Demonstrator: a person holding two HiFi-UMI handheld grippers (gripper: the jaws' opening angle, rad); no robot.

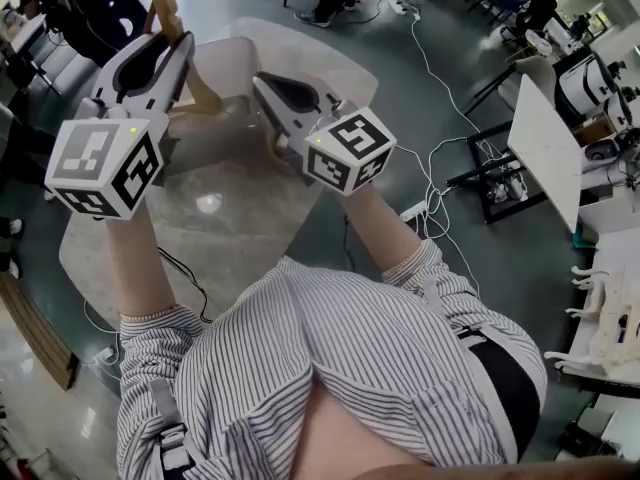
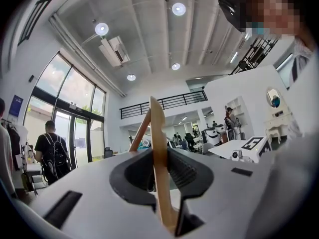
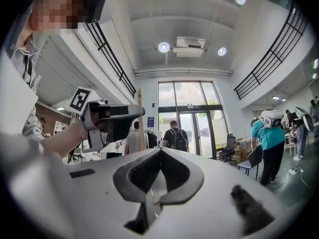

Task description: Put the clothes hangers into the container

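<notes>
**Hanger in the air, container nowhere in sight**

The step in hand looks like the carry. The left tongs (image 1: 168, 46) are clenched on a wooden clothes hanger (image 1: 205, 90), which is held up above the glass tabletop (image 1: 230, 218) and touches nothing else. The right tongs (image 1: 268, 83) are pressed together with nothing between them, and hang just beside the hanger's lower arm.

No view shows the container, so the drop cannot yet be lined up. The next move, as I judge it, calls for finding the container, bringing the hanger over its mouth and angling the long wooden arms to pass inside before the left tongs let go. The empty right tongs could steady the free end if it swings.

The head view gives the layout: both tools side by side, the hanger's curved top standing past the left one. The left gripper view alone shows the grip itself, the wood (image 2: 158, 153) pinched edge-on and standing upright. The right gripper view shows its own closed tips, and also the left tool from the side with the hanger (image 3: 140, 123) as a thin strip beside it
</notes>
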